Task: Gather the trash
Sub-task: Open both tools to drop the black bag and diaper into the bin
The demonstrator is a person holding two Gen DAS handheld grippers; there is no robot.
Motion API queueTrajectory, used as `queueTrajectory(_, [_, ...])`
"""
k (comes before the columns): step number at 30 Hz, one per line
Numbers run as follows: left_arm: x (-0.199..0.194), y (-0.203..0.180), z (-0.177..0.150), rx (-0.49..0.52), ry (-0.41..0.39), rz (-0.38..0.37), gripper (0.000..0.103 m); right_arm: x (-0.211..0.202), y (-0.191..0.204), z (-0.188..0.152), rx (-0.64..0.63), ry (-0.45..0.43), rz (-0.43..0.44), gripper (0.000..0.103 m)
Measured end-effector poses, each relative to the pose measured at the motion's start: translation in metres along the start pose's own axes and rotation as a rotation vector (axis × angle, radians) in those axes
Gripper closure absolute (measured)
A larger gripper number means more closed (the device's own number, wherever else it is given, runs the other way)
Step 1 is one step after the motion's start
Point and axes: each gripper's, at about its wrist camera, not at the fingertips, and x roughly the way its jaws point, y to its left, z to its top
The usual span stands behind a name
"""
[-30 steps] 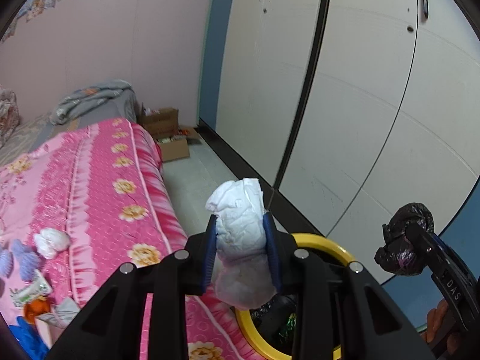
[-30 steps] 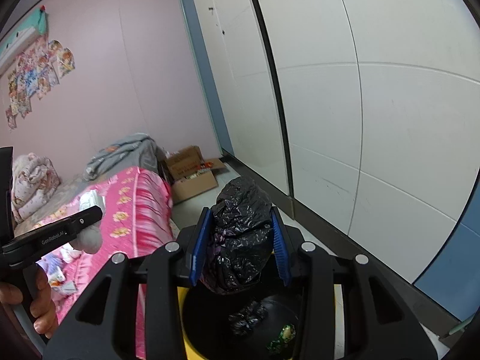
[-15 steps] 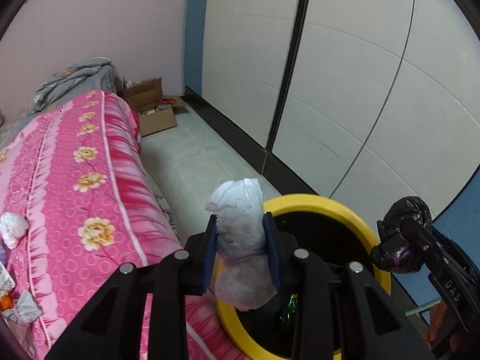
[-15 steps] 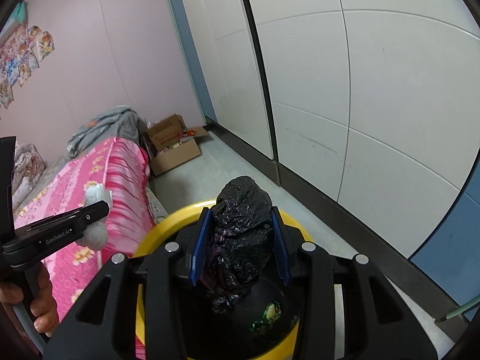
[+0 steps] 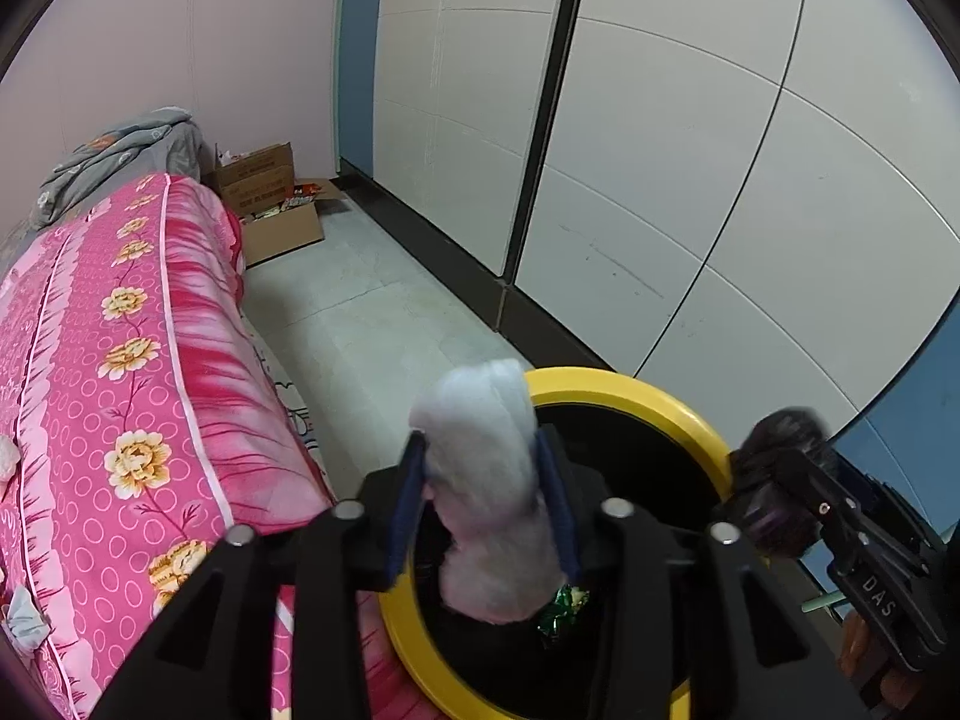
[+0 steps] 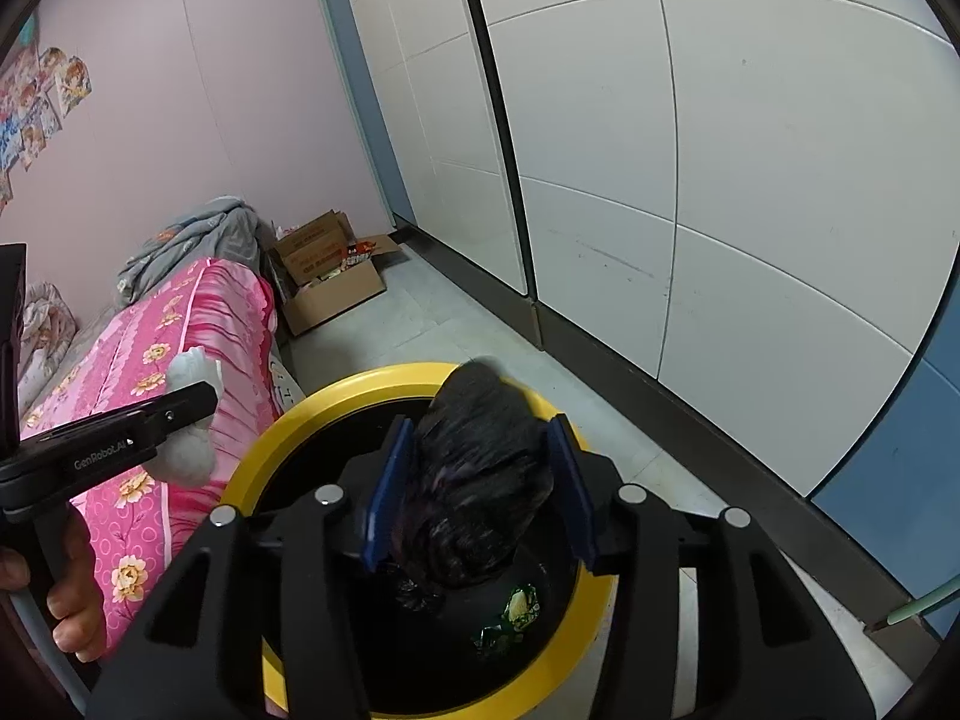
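Observation:
A yellow-rimmed trash bin [image 5: 648,396] with a black liner stands on the floor by the bed; it also shows in the right wrist view [image 6: 288,420]. Green wrappers [image 6: 510,615] lie inside it. My left gripper [image 5: 483,495] is shut on a crumpled white tissue wad [image 5: 486,480] at the bin's near-left rim. My right gripper [image 6: 474,492] is shut on a crumpled black plastic bag [image 6: 474,480] above the bin's opening. In the left wrist view the right gripper [image 5: 780,498] hangs at the bin's right rim. In the right wrist view the left gripper [image 6: 192,414] sits left of the bin.
A bed with a pink flowered cover [image 5: 120,360] lies left of the bin, with small scraps [image 5: 24,618] on it. An open cardboard box [image 5: 276,210] sits on the floor at the bed's far end. White wardrobe doors [image 5: 660,180] run along the right.
Both grippers have moved forward and down toward the bin, still holding their loads. The bin now fills more of both views.

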Motion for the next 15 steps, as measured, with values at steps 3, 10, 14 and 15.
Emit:
queueTrajectory(3, [-0.004,-0.002,0.001,0.002,-0.011,0.005,0.051,-0.007,-0.002,0.001,0.004,-0.012,-0.006,0.046])
queueTrajectory(10, [-0.025,0.003,0.005,-0.028,-0.056,0.024,0.029,-0.022,-0.004,0.003,0.024,-0.032,-0.004,0.039])
queueTrajectory(14, [-0.045,0.017,0.007,-0.061,-0.096,0.055,0.02,-0.035,-0.003,0.007,0.034,-0.059,0.033,0.023])
queueTrajectory(15, [-0.05,0.02,0.008,-0.068,-0.105,0.065,0.018,-0.037,-0.003,0.009,0.038,-0.06,0.05,0.019])
